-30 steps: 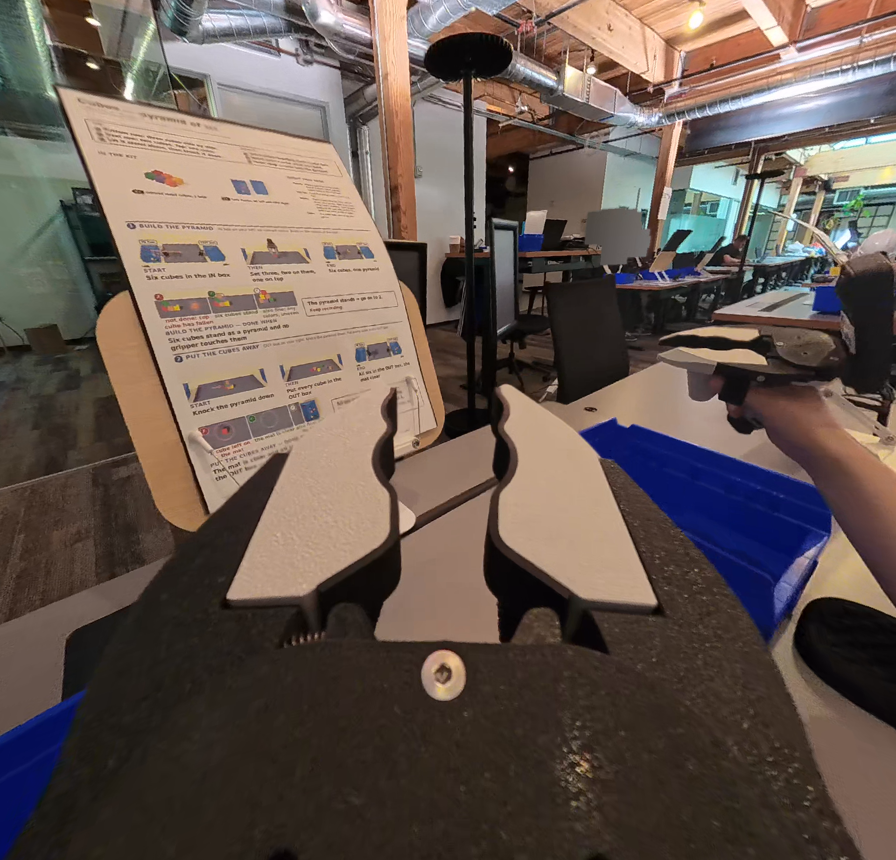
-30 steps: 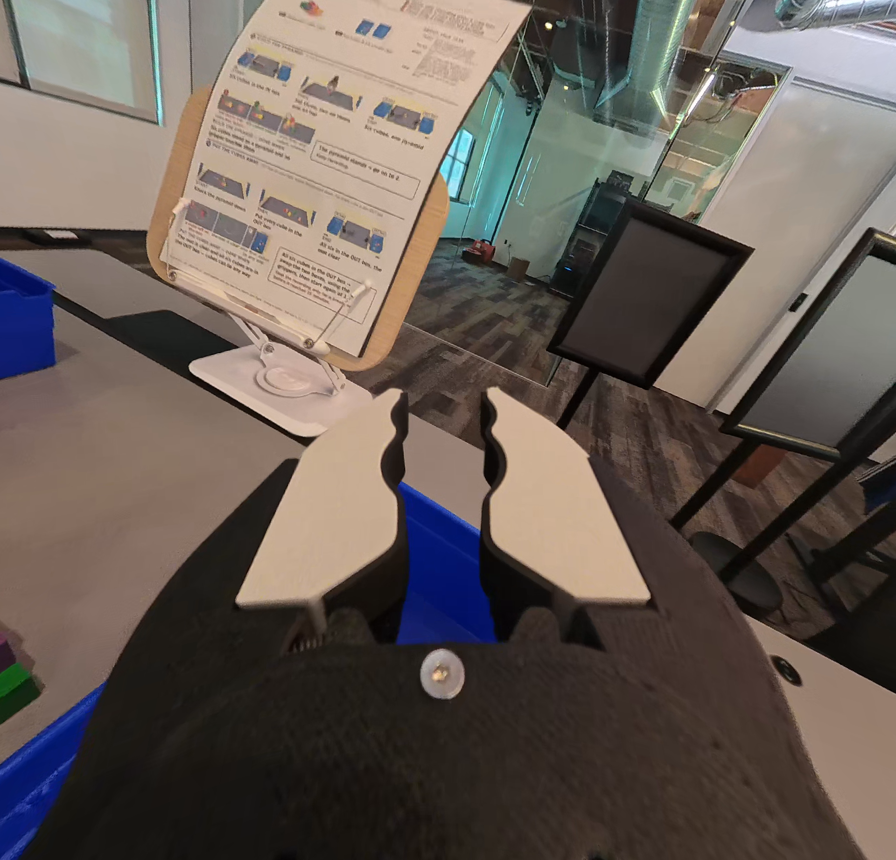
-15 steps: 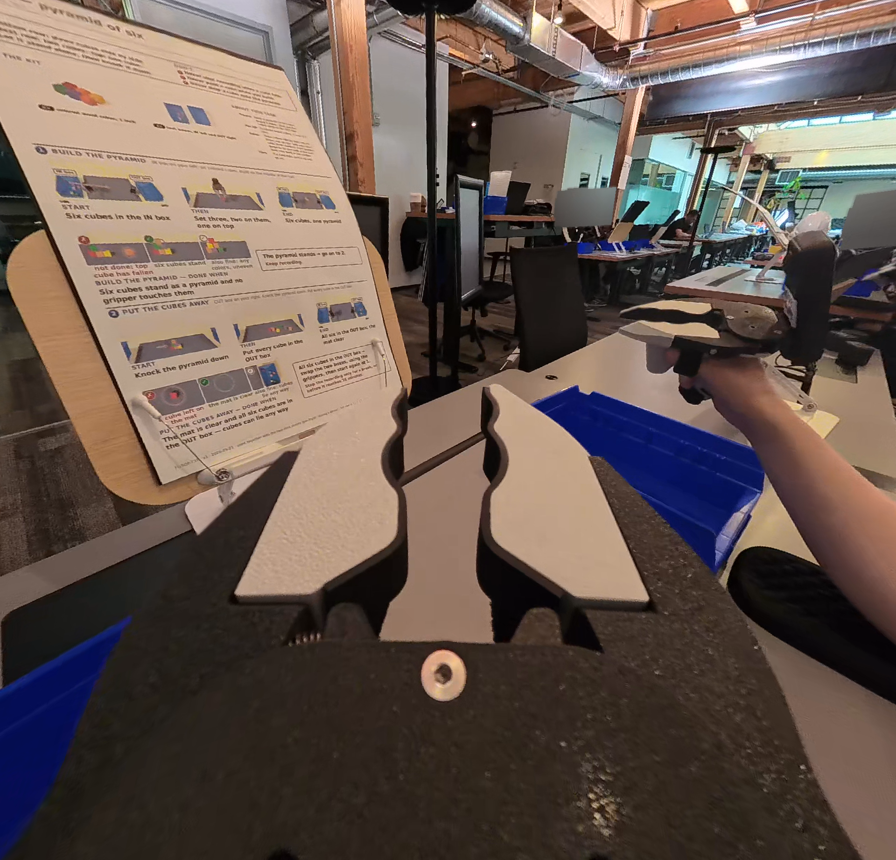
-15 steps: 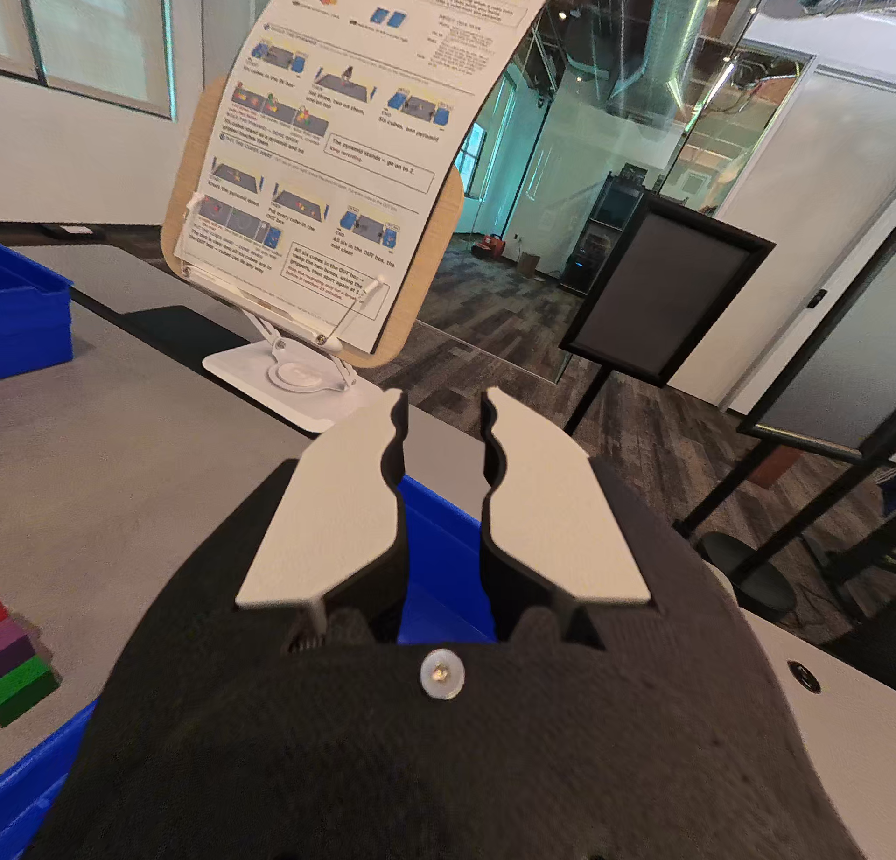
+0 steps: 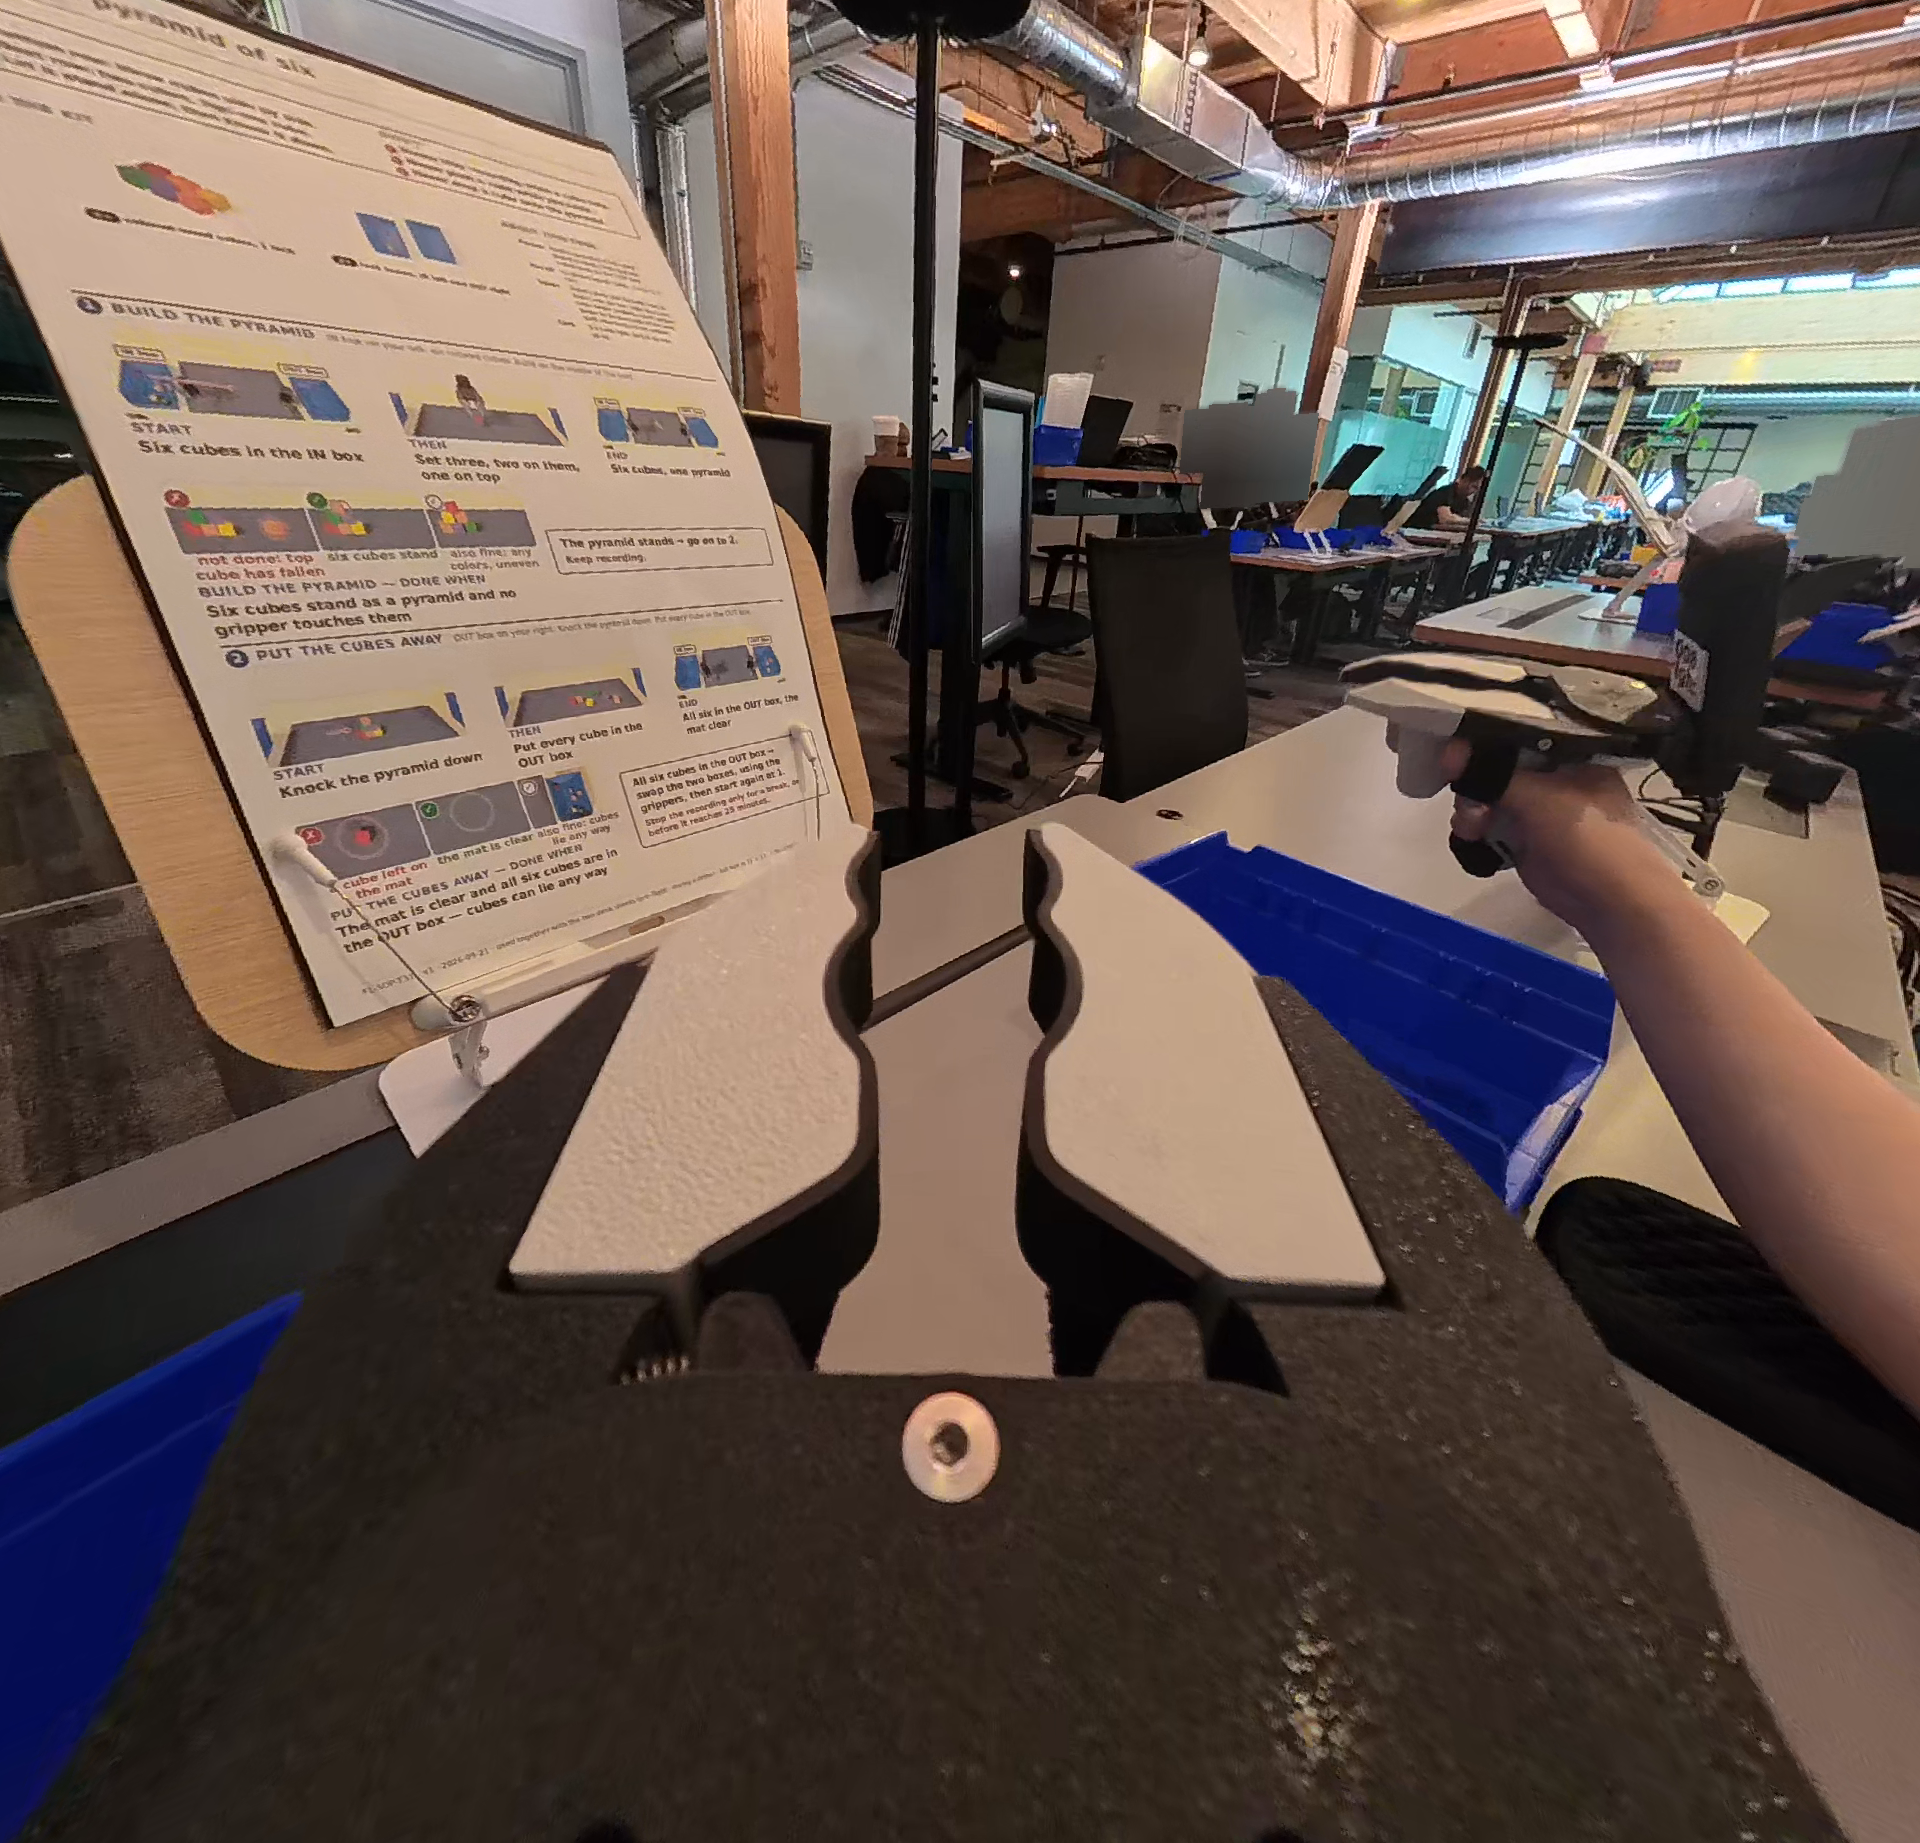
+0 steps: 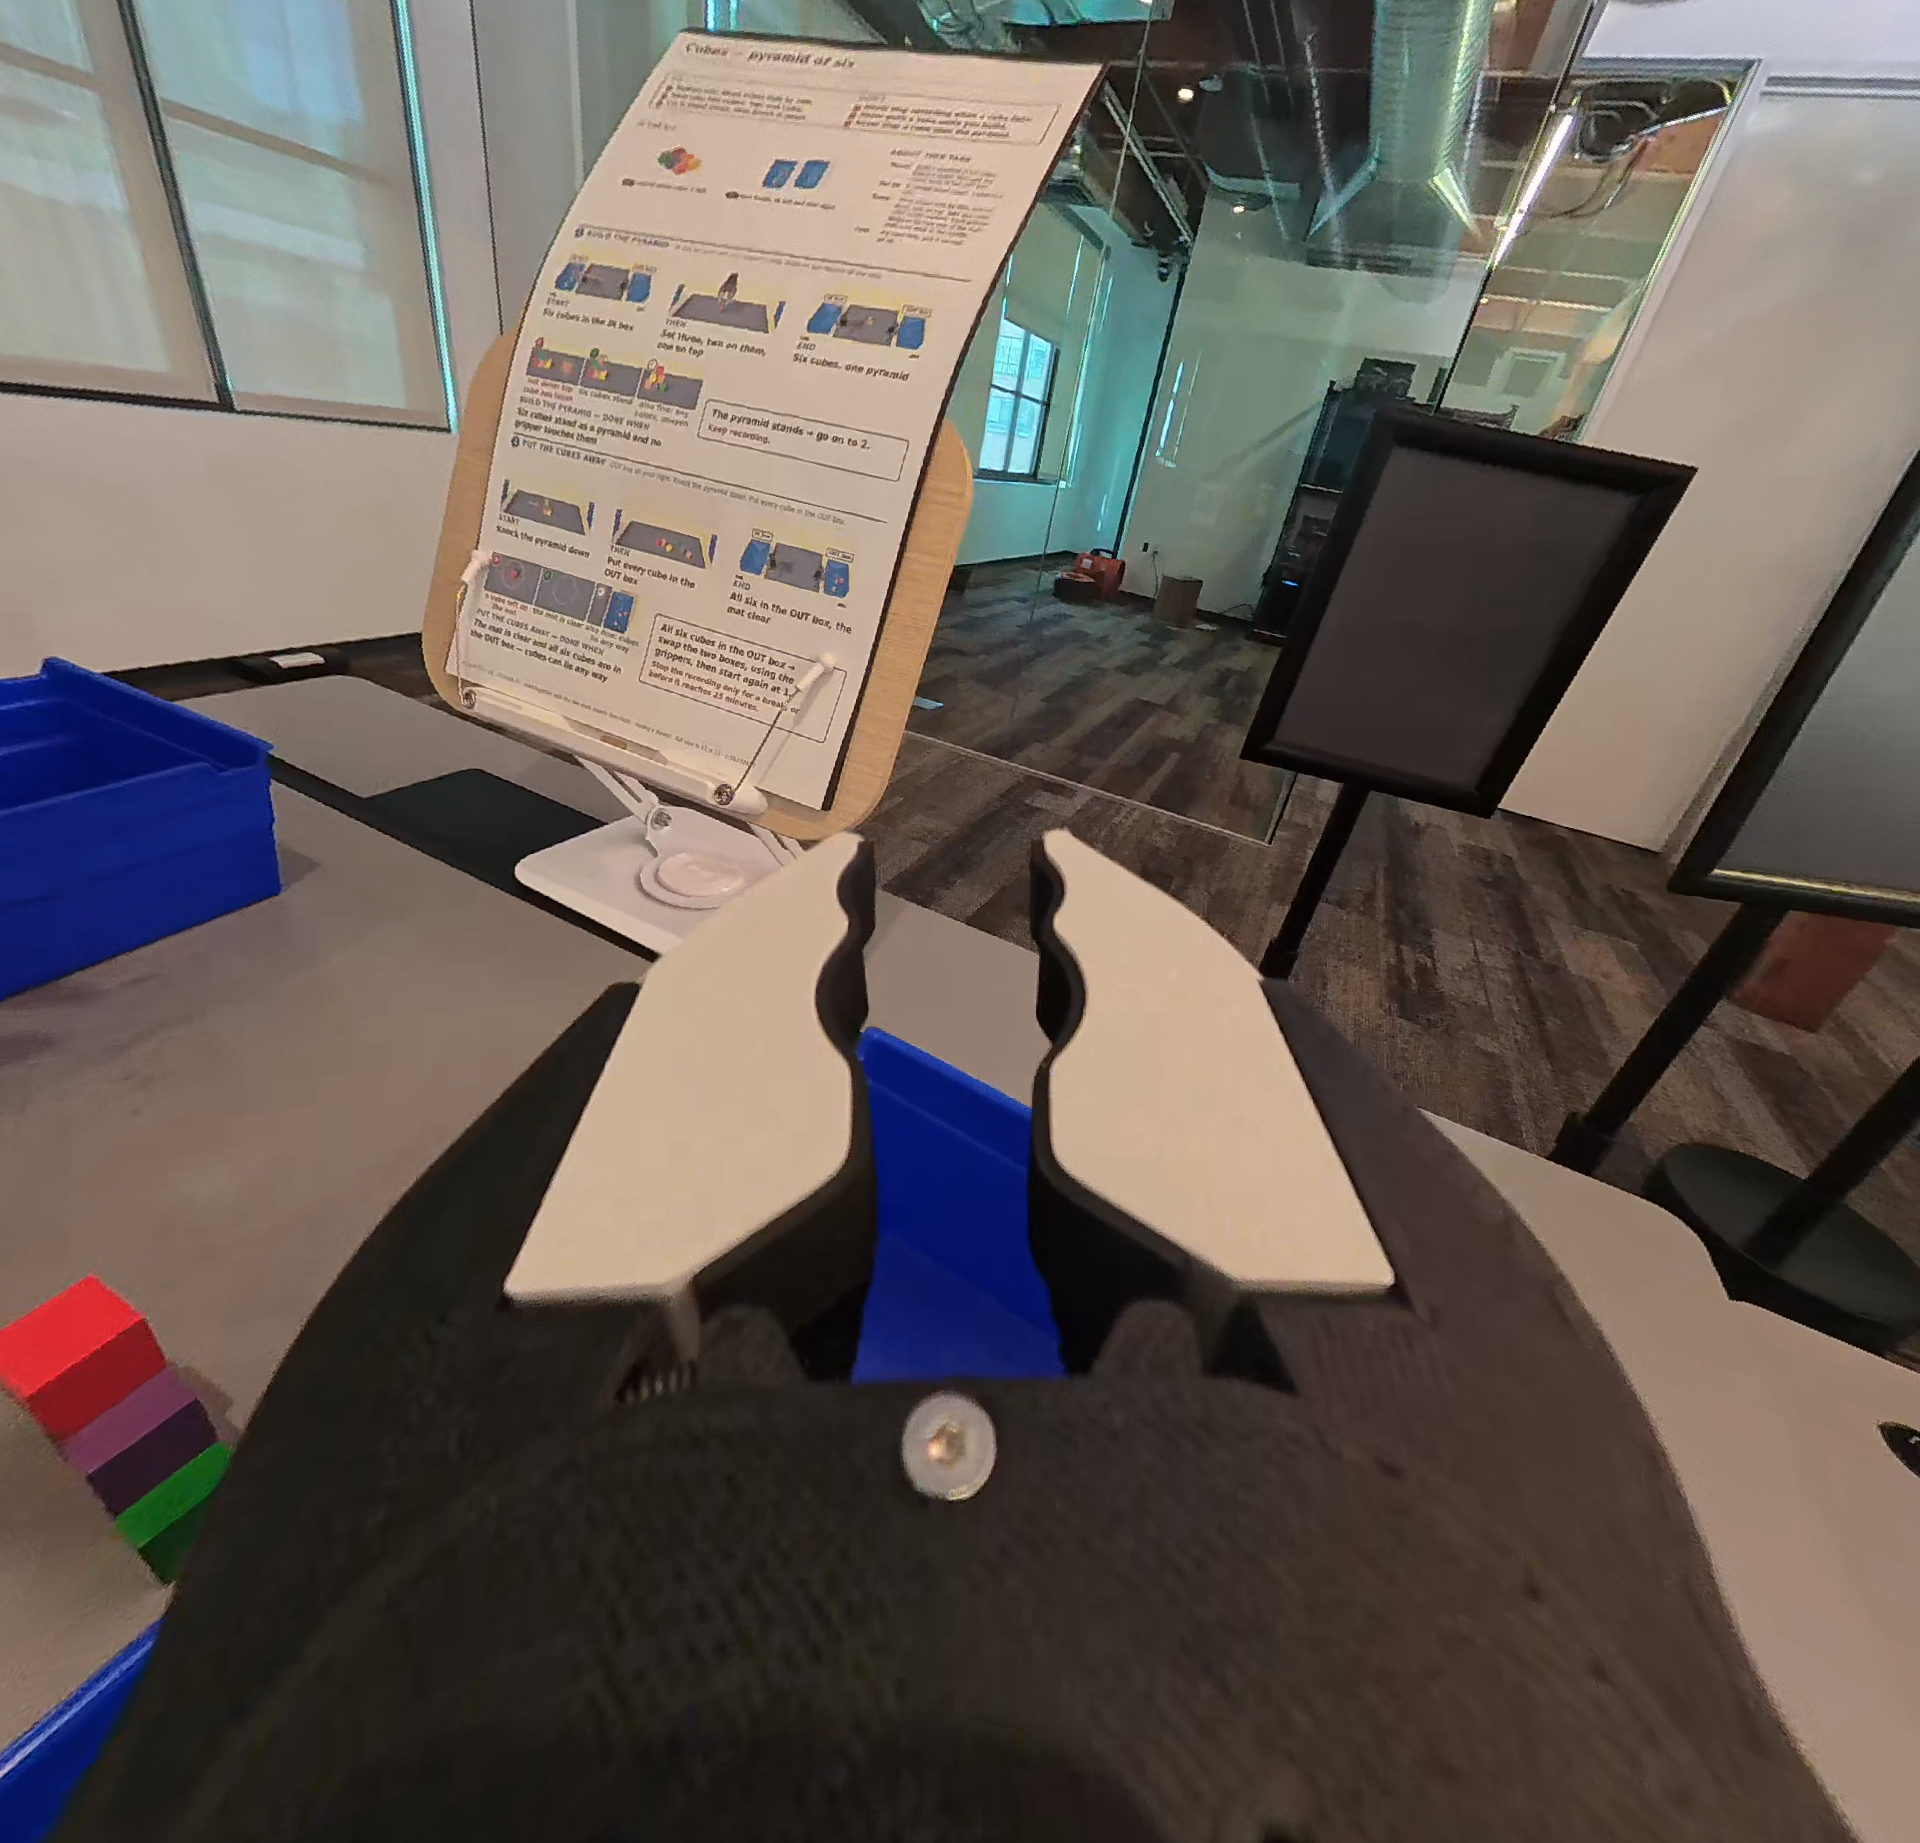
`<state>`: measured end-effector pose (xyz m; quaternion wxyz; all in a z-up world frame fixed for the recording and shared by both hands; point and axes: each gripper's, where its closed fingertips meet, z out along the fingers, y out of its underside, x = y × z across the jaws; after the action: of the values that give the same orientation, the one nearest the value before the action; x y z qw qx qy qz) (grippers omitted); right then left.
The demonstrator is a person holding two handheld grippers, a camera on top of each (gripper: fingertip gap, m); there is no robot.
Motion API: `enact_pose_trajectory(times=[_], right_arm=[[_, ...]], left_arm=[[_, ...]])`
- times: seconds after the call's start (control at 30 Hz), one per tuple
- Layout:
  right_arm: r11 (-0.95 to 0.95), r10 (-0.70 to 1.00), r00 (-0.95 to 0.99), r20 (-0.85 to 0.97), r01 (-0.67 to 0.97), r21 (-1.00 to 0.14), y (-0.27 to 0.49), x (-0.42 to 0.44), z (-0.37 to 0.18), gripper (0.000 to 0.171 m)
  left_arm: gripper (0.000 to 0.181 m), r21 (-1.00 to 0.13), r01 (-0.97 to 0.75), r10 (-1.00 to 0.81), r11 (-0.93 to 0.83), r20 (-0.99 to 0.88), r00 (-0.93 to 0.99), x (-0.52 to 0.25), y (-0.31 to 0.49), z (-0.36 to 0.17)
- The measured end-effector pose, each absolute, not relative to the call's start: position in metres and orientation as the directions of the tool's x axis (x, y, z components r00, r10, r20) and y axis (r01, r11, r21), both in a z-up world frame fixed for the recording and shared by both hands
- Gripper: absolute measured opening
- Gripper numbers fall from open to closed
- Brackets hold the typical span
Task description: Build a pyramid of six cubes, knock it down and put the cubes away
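Note:
My left gripper [image 5: 951, 848] is open and empty above the grey mat [image 5: 935, 1118], pointing at the instruction sheet. My right gripper [image 6: 951, 858] is open and empty over the near corner of a blue bin [image 6: 935, 1159]. In the right wrist view, at the lower left edge, a red cube [image 6: 73, 1346] sits on a purple cube [image 6: 135, 1430], which sits on a green cube [image 6: 171, 1492]; the rest of the cubes are cut off. The right gripper also shows in the left wrist view [image 5: 1392, 697], held in a hand above the right blue bin [image 5: 1382, 972].
An instruction sheet on a wooden stand [image 6: 727, 443] stands at the back edge of the table, also in the left wrist view [image 5: 416, 546]. A second blue bin [image 6: 125, 806] sits at the left end of the mat; its corner shows in the left wrist view [image 5: 104, 1461]. Black sign stands [image 6: 1455, 630] stand on the floor beyond. Spacing between my two grippers at the tips: around 40 cm. From either gripper's tips it is about 30 cm to the red cube [image 6: 73, 1346].
Both grippers have shifted a little with their jaws still open. The stack of cubes has come further into the right wrist view, and the red cube now shows. The sheet looms larger in the left wrist view.

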<state>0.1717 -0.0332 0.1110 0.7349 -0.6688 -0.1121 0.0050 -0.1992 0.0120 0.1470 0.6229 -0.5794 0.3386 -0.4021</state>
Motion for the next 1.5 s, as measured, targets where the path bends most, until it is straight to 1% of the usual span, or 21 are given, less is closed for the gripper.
enact_pose_trajectory(times=[0.13, 0.23, 0.33, 0.57, 0.77, 0.97, 1.13, 1.27, 1.37, 1.5], right_arm=[[0.116, 0.176, 0.976, 0.129, 0.109, -0.987, -0.035, 0.170, 0.114, 0.029], [0.105, 0.183, 0.973, 0.143, 0.125, -0.987, -0.034, 0.167, 0.113, 0.030], [0.109, 0.191, 0.970, 0.153, 0.134, -0.985, -0.035, 0.164, 0.115, 0.030], [0.102, 0.222, 0.970, 0.103, 0.082, -0.991, -0.034, 0.166, 0.113, 0.031], [0.104, 0.226, 0.967, 0.120, 0.098, -0.990, -0.033, 0.165, 0.114, 0.031], [0.044, 0.260, 0.948, 0.181, 0.176, -0.983, -0.029, 0.147, 0.105, 0.032], [0.000, 0.366, 0.911, 0.189, 0.203, -0.979, -0.028, 0.117, 0.102, 0.035], [-0.043, 0.478, 0.868, 0.137, 0.179, -0.983, -0.033, 0.093, 0.099, 0.041], [-0.037, 0.467, 0.872, 0.147, 0.185, -0.982, -0.035, 0.092, 0.103, 0.045], [-0.014, 0.452, 0.884, 0.118, 0.139, -0.990, -0.040, 0.094, 0.114, 0.050]], left_arm=[[0.026, -0.998, 0.062, -0.889, 0.025, 0.006, 0.458, -0.194, 0.014, 0.141], [0.026, -0.999, 0.029, -0.887, 0.023, -0.007, 0.462, -0.193, 0.015, 0.136], [0.026, -0.999, 0.033, -0.890, 0.017, 0.000, 0.456, -0.195, 0.012, 0.138], [0.026, -0.999, 0.043, -0.892, 0.021, 0.001, 0.452, -0.202, 0.007, 0.145], [0.026, -0.999, 0.036, -0.889, 0.032, -0.012, 0.458, -0.200, 0.006, 0.145], [0.026, -0.997, -0.067, -0.881, 0.038, -0.065, 0.469, -0.189, 0.012, 0.126], [0.026, -0.992, -0.116, -0.858, 0.048, -0.101, 0.503, -0.187, 0.019, 0.118], [0.027, -0.986, -0.160, -0.831, 0.056, -0.134, 0.539, -0.191, 0.026, 0.112], [0.027, -0.982, -0.176, -0.817, 0.062, -0.151, 0.556, -0.195, 0.031, 0.110], [0.027, -0.989, -0.141, -0.851, 0.037, -0.105, 0.515, -0.193, 0.024, 0.114]])
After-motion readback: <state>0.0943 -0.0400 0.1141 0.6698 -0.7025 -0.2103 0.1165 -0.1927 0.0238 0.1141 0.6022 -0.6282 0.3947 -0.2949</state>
